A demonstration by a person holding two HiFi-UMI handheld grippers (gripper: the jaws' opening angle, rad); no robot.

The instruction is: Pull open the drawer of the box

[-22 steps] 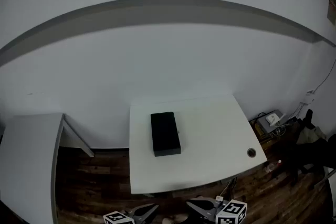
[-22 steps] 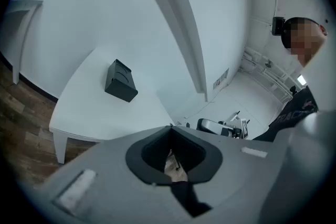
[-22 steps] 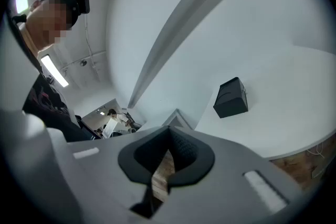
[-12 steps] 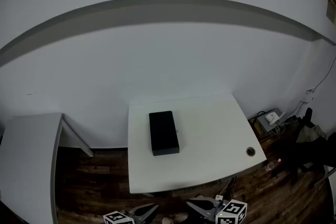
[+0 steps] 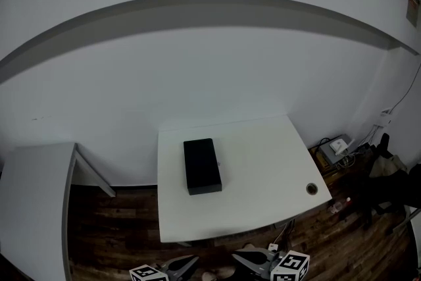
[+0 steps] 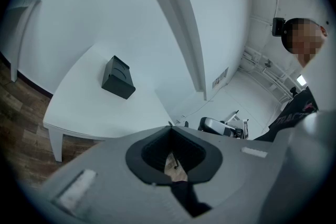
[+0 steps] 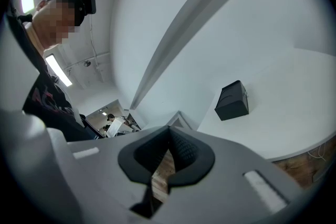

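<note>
A black rectangular box [image 5: 202, 165] lies on the white table [image 5: 263, 161], left of its middle, long side running away from me. No drawer sticks out of it. The left gripper view has the box [image 6: 118, 77] far off on the table, and the right gripper view has the same box [image 7: 232, 100] at a distance. My left gripper [image 5: 187, 262] and right gripper [image 5: 240, 257] hang side by side over the floor in front of the table's near edge, well short of the box. Both are shut with nothing between the jaws.
A round cable hole [image 5: 312, 189] sits near the table's front right corner. A second white table [image 5: 33, 201] stands at the left, with dark wooden floor [image 5: 118, 227] between. Cables and a power strip [image 5: 335, 149] lie on the floor at the right, beside dark bags [image 5: 388, 184].
The table and box sit slightly further left in the head view than before. Both grippers keep their place at the bottom edge, still shut.
</note>
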